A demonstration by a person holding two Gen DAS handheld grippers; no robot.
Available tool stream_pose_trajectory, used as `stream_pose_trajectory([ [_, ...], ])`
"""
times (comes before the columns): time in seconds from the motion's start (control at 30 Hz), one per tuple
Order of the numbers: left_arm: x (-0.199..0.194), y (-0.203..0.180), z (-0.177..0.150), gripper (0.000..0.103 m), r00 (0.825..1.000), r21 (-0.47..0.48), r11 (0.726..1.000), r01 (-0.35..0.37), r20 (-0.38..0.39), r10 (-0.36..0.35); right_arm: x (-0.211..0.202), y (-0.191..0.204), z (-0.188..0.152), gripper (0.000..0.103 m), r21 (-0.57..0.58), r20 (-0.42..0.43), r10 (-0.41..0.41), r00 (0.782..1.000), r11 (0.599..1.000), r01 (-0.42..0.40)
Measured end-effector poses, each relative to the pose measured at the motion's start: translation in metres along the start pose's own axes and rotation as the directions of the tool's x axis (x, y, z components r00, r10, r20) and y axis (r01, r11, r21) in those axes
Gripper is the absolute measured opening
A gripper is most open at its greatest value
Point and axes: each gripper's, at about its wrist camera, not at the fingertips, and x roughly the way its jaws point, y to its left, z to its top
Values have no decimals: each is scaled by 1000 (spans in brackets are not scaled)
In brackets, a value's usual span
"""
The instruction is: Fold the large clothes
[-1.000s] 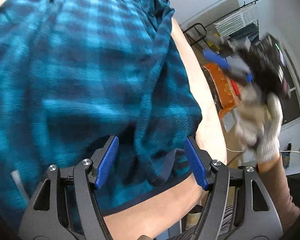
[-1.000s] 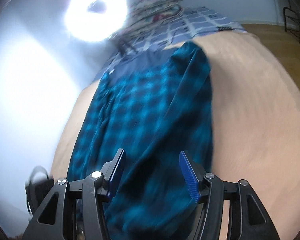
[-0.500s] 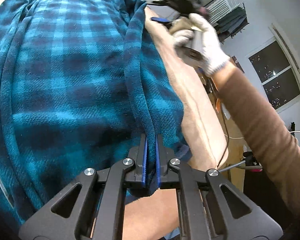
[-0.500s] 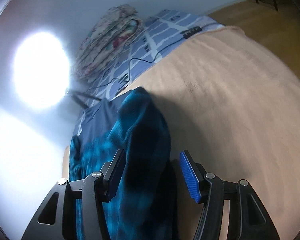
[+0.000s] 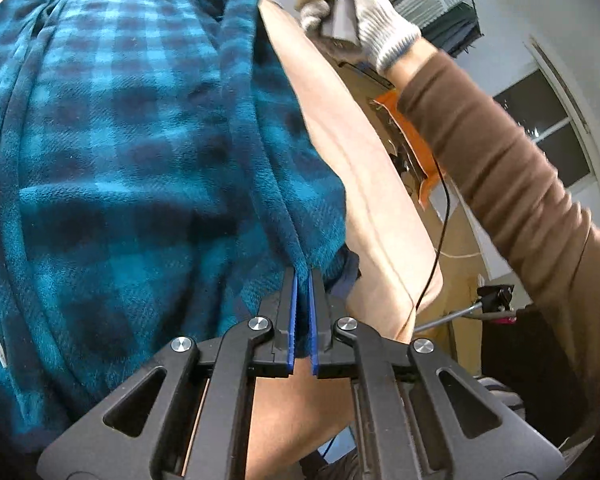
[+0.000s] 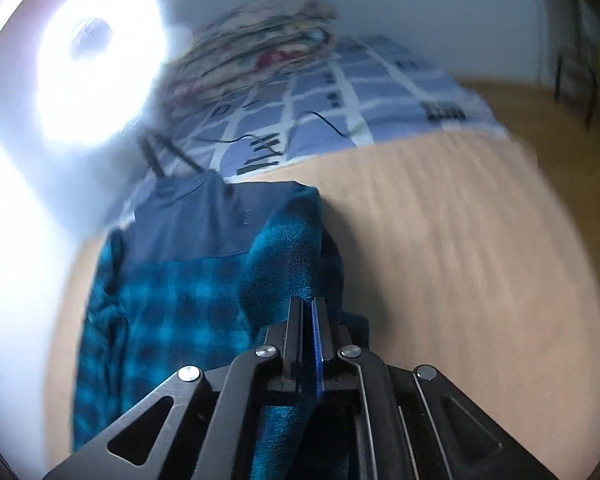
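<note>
A large teal and navy checked fleece garment lies spread on a tan blanket. My left gripper is shut on a raised fold near the garment's right edge, close to its lower corner. In the right wrist view the same garment shows its plain navy upper part. My right gripper is shut on a bunched teal fold of the garment at its far right edge. In the left wrist view a gloved hand holds that right gripper at the garment's far top edge.
A brown sleeve crosses the right side. Beyond the tan blanket lie a blue and white grid sheet, a folded floral quilt and a black cable. A bright ring light glares at left. An orange item sits beside the bed.
Both grippers stood open a second ago; the left shut on the garment's fold first, then the right. The right gripper travelled along the garment's edge to its far end.
</note>
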Motion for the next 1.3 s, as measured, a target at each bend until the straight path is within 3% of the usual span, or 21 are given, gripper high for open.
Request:
stream_pose_trajectory([
  [0.07, 0, -1, -2, 2, 1000, 8, 1000, -3, -2, 3, -3, 14, 3, 6, -32, -6, 7, 1000, 999, -8],
  [0.1, -1, -2, -4, 2, 1000, 3, 1000, -1, -2, 1, -1, 17, 5, 16, -27, -12, 13, 1000, 1000, -13],
  [0.23, -2, -1, -6, 2, 1000, -10, 1000, -4, 0, 4, 6, 22, 7, 20, -2, -25, 45, 999, 999, -45],
  [0.27, -2, -1, -6, 2, 1000, -7, 1000, -10, 2, 10, 10, 23, 6, 25, 0, -36, 32, 999, 999, -32],
  [0.33, -4, -1, -7, 2, 1000, -7, 1000, -11, -2, 11, 17, 23, 5, 45, 10, -50, -28, 998, 1000, 29],
  [0.37, -3, 0, -7, 2, 1000, -12, 1000, -6, -10, 6, 20, 22, 4, 45, 11, -53, -41, 998, 999, 42],
  [0.4, -2, 1, -7, 2, 1000, -17, 1000, -5, -13, 5, 23, 23, 3, 36, 5, -61, -50, 997, 999, 51],
  [0.43, -3, 2, -8, 2, 1000, -22, 1000, -5, -13, 5, 26, 24, 2, 13, -3, -66, -53, 996, 999, 53],
  [0.53, -4, 6, -6, 2, 1000, -24, 1000, -9, -15, 9, 29, 32, 1, 0, -43, -71, -97, 993, 995, 95],
  [0.67, -3, 7, -8, 2, 1000, -37, 999, 1, -11, -1, 11, 43, 13, 0, -22, -6, -85, 996, 996, 85],
  [0.8, -4, 7, -9, 2, 1000, -36, 999, -2, -15, 2, 6, 68, 24, 0, -81, 29, -80, 996, 993, 82],
  [0.87, -6, 7, -9, 2, 1000, -39, 999, -2, -11, 2, 3, 68, 28, 24, -61, 57, -92, 994, 993, 96],
  [0.9, -7, 7, -9, 2, 1000, -40, 999, -2, -9, 2, 3, 63, 29, 56, -34, 54, -80, 995, 996, 82],
  [0.93, -8, 7, -9, 2, 1000, -40, 999, -2, -6, 1, 5, 57, 30, 67, -15, 39, -65, 997, 998, 65],
  [1.0, -8, 8, -9, 2, 1000, -40, 999, 0, -7, -1, 14, 43, 30, 59, 8, -3, -79, 997, 997, 79],
  [1.1, -6, 7, -10, 2, 1000, -37, 999, 7, -10, -8, 27, 28, 24, 54, 3, -67, -99, 993, 995, 100],
  [1.17, -5, 6, -10, 2, 1000, -31, 1000, 8, -14, -8, 36, 24, 19, 23, -11, -109, -104, 989, 995, 103],
  [1.2, -4, 6, -10, 2, 1000, -30, 1000, 9, -14, -10, 40, 24, 16, 2, -28, -123, -135, 983, 991, 132],
  [1.3, -4, 5, -11, 2, 1000, -23, 1000, 12, -18, -12, 28, 27, 20, 0, -25, -86, -97, 992, 995, 96],
])
